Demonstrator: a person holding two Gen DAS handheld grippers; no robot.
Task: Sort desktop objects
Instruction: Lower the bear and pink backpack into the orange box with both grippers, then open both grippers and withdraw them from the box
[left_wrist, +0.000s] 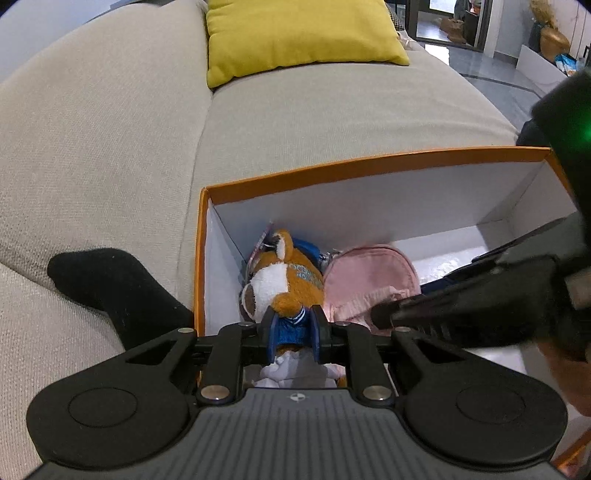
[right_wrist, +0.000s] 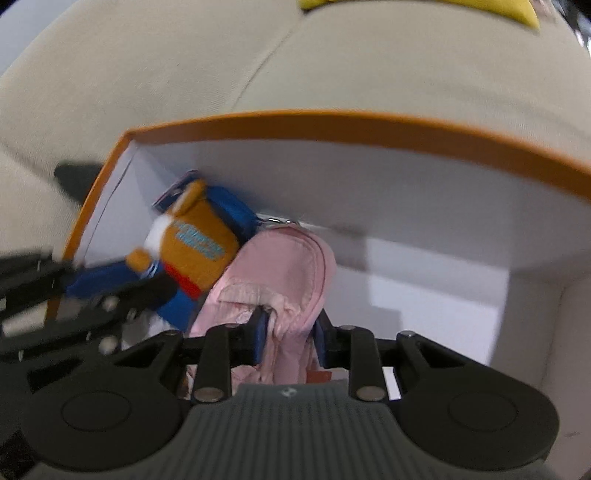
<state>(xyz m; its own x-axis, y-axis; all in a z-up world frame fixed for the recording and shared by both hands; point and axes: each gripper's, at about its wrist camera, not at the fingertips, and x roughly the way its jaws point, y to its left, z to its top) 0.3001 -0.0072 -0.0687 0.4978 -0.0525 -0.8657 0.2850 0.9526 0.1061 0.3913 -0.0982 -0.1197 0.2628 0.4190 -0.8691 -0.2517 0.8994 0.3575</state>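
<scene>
Nearest the left wrist camera, the left gripper (left_wrist: 291, 330) is clamped on the blue-sleeved arm of an orange plush fox (left_wrist: 282, 277), whose body lies inside the orange-rimmed box (left_wrist: 332, 170) at its left end. In the right wrist view, the right gripper (right_wrist: 290, 334) is pinched on the near edge of a pink fabric pouch (right_wrist: 284, 269), which rests in the box touching the fox on its right. A blue strap and some packaging sit behind the fox against the box's far wall; what they are is unclear.

Both items look already lowered into the box, so the step in hand appears to be placing them. The next move calls for parting each pair of fingers and lifting clear without dragging the soft fabric back out.

Outside the box, a black sock (left_wrist: 110, 280) lies on the beige sofa (left_wrist: 110, 129), likely still to be collected. Farther back rests a yellow cushion (left_wrist: 295, 33).
</scene>
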